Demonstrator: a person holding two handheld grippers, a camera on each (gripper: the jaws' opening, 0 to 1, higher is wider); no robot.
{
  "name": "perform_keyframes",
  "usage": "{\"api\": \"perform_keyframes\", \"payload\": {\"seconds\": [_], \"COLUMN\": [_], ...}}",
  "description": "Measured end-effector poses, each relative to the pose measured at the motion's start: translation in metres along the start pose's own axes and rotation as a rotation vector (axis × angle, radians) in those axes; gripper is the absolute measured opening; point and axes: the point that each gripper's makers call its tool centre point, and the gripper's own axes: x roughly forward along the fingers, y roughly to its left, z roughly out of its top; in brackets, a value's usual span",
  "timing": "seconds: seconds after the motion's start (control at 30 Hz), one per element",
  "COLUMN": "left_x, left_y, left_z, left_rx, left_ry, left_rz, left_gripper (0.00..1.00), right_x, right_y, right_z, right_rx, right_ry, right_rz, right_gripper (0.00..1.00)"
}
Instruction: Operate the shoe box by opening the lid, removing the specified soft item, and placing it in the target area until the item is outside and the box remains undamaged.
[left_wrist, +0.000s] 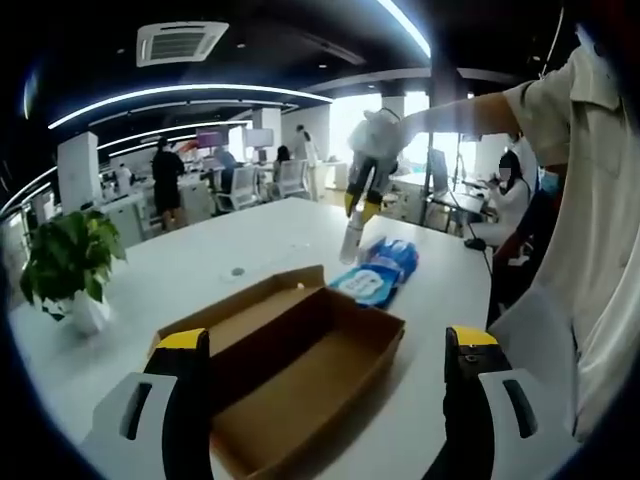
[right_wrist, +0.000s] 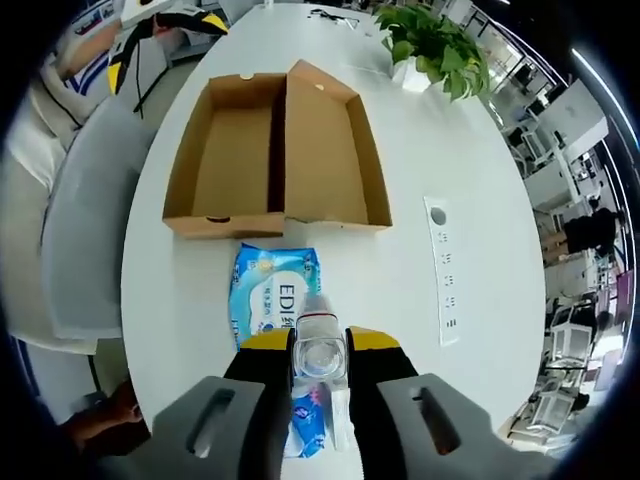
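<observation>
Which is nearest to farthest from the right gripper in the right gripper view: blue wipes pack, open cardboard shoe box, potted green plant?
1. Blue wipes pack, just ahead of the right gripper.
2. Open cardboard shoe box, beyond the pack.
3. Potted green plant, far table end, right.

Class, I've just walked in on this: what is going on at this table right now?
A person holds two handheld grippers over a white table. The right gripper is shut on a small clear plastic bottle, held above a blue soft pack of wipes lying flat on the table. Beside the pack, the brown cardboard shoe box lies open and looks empty, its lid folded back. The left gripper is open, holding nothing, hovering near the box. A potted green plant stands further off.
</observation>
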Motion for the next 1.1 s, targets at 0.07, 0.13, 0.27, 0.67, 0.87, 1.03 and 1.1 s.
{"api": "perform_keyframes", "payload": {"seconds": [0.07, 0.13, 0.27, 0.67, 0.87, 1.03, 1.1], "left_x": [-0.001, -0.004, -0.012, -0.027, -0.033, -0.039, -0.041], "left_y": [0.0, 0.0, 0.002, 0.01, 0.015, 0.022, 0.023], "left_z": [-0.003, -0.007, -0.012, -0.029, -0.033, -0.04, -0.044], "left_rx": [0.0, -0.008, -0.004, -0.049, -0.063, -0.085, -0.092], "left_ry": [0.005, 0.009, 0.012, 0.03, 0.029, 0.031, 0.036], "left_rz": [0.005, 0.012, 0.033, 0.077, 0.093, 0.121, 0.129], "left_gripper": [1.0, 1.0, 1.0, 1.0, 0.99, 0.98, 0.98], "right_x": [0.004, 0.01, 0.021, 0.047, 0.059, 0.067, 0.07], "right_y": [-0.004, -0.008, -0.012, -0.02, -0.02, -0.02, -0.019], "right_z": [-0.001, -0.001, -0.003, -0.008, -0.007, -0.012, -0.014], "right_rx": [-0.012, -0.019, -0.031, -0.06, -0.062, -0.068, -0.059], "right_ry": [0.009, 0.017, 0.035, 0.076, 0.079, 0.099, 0.104], "right_rz": [-0.005, -0.012, -0.008, 0.013, 0.026, 0.038, 0.047], "right_gripper": [0.17, 0.17, 0.17, 0.17, 0.17, 0.17, 0.17]}}
